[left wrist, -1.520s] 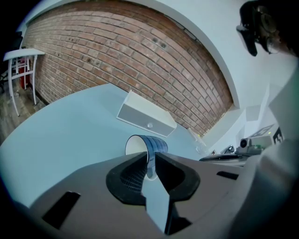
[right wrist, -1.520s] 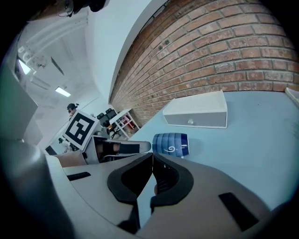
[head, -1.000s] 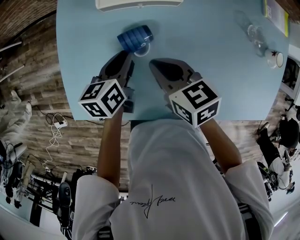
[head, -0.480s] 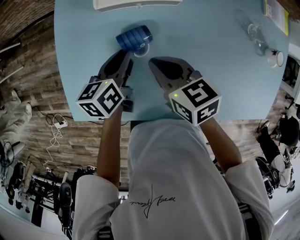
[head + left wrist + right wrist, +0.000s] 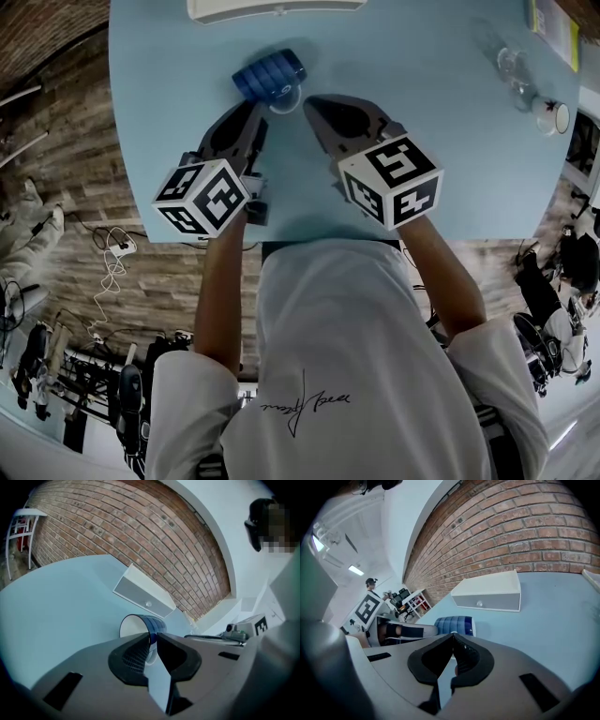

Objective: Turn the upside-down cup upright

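A blue ribbed cup (image 5: pixel 270 75) with a white inside lies tipped on its side on the light-blue table (image 5: pixel 441 141), near the far edge. My left gripper (image 5: pixel 257 106) reaches it from the near left, and its jaws stand shut at the cup's rim (image 5: pixel 140 624), pinching the cup. My right gripper (image 5: pixel 310 101) is just right of the cup with its tip close to the white handle (image 5: pixel 284 101); it is shut with nothing in it. In the right gripper view the cup (image 5: pixel 454 624) lies just beyond the joined jaw tips (image 5: pixel 453 637).
A long white box (image 5: pixel 277 7) lies along the table's far edge behind the cup. A clear glass item (image 5: pixel 502 61) and a small white cup (image 5: pixel 551 115) are at the far right, near a yellow-green object (image 5: pixel 551 28). The table's near edge runs under my hands.
My right gripper has moved forward towards the cup. The left gripper and the cup have barely shifted.
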Demonstrator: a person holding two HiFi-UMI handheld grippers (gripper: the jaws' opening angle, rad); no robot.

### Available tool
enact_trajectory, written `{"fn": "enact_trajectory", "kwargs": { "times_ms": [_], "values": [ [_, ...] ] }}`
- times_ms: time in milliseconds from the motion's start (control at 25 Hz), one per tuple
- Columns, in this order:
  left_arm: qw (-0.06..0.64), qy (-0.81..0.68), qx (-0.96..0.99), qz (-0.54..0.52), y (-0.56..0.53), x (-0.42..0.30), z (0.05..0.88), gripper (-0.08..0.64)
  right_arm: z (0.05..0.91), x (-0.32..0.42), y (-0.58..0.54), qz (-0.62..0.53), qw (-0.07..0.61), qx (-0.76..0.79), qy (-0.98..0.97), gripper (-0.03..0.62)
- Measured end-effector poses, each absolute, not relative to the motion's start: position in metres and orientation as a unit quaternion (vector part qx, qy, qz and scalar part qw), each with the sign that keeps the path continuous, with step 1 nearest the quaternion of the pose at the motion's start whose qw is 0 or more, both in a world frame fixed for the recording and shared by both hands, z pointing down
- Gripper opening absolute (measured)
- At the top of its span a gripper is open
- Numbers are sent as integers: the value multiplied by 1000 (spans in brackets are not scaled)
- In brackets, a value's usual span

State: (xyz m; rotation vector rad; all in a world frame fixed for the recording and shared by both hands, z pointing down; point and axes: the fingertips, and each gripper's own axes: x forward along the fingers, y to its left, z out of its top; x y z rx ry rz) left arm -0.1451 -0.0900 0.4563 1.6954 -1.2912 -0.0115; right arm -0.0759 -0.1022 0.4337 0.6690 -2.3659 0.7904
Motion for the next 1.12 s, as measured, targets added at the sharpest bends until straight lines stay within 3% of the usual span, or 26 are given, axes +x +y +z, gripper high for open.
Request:
{"fn": "enact_trajectory", "kwargs": {
  "times_ms": [440, 1120],
  "values": [
    [487, -527, 696, -17, -91, -149, 457, 54, 463, -73, -162, 257, 307, 283, -872, 21],
    [463, -525, 715, 10, -87, -147, 450, 35, 480, -87, -149, 279, 318, 258, -869, 21]
  ]
}}
